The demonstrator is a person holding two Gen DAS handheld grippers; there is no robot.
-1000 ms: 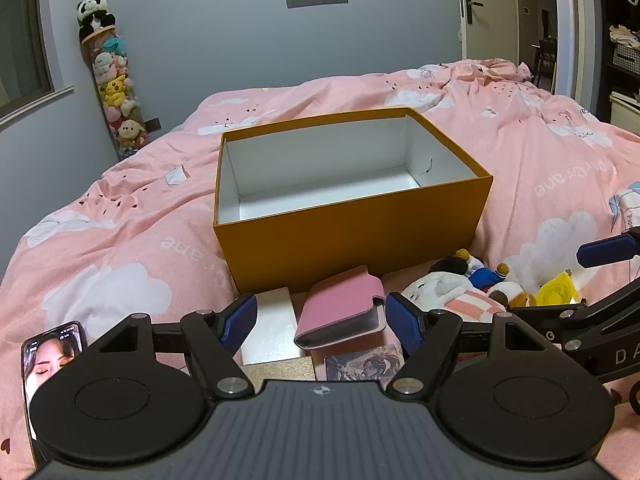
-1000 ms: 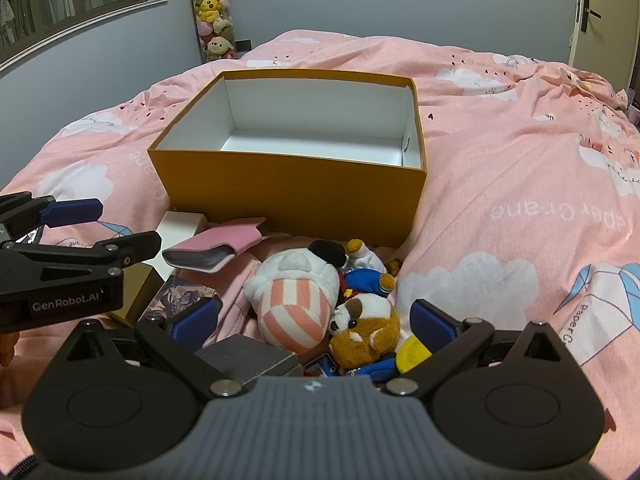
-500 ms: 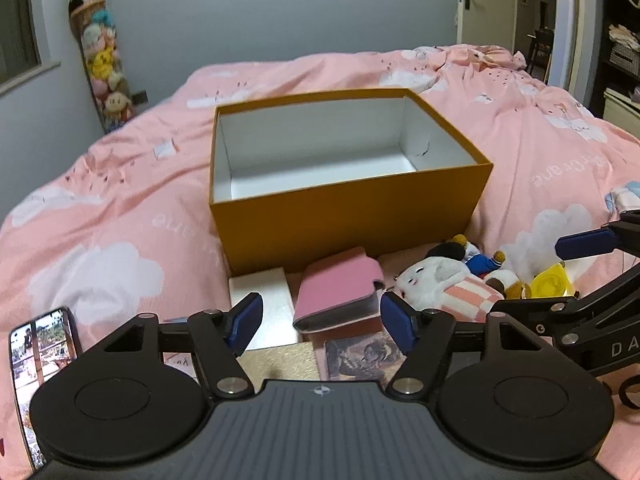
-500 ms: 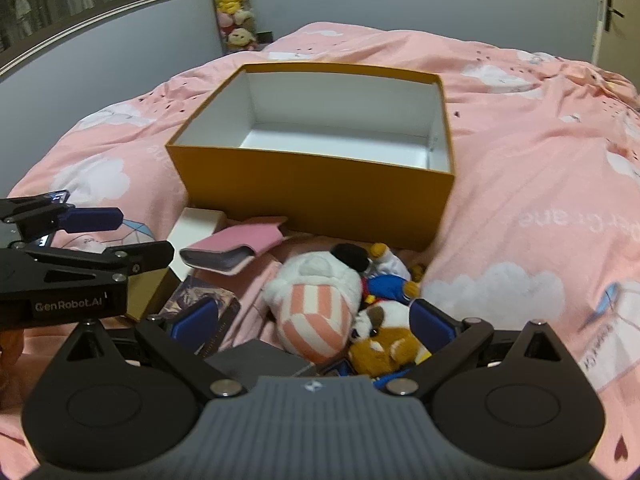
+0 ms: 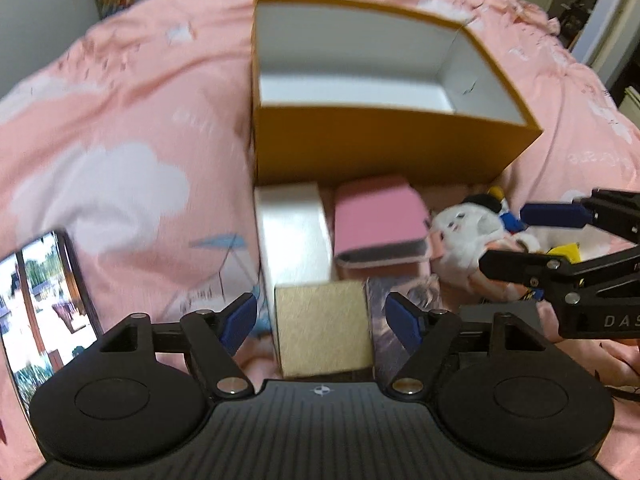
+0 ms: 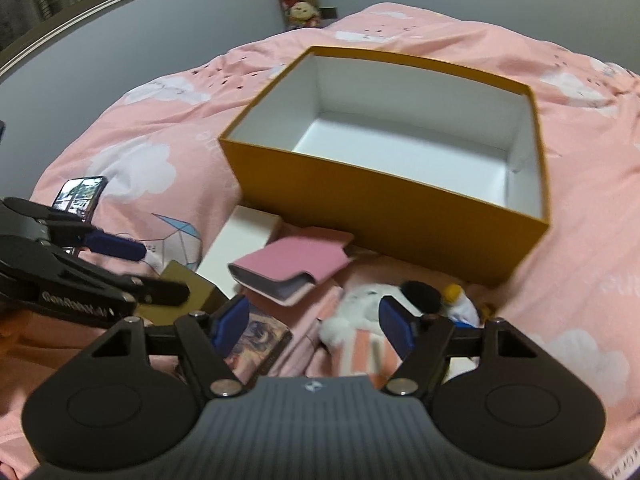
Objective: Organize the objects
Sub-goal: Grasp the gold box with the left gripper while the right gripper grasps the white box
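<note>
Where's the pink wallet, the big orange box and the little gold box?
pink wallet (image 6: 294, 262): right wrist view, on its pink top flap.
orange box (image 6: 384, 204): right wrist view, on its near outer wall.
gold box (image 5: 324, 326): left wrist view, on its top face.

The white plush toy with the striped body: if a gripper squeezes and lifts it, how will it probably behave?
The plush toy looks soft, so it would likely squash between the pads rather than slip. It seems light for its size. It is bulky and lies against other small toys, so a lift might drag them. The right gripper is closing over it, not yet pressing.
</note>
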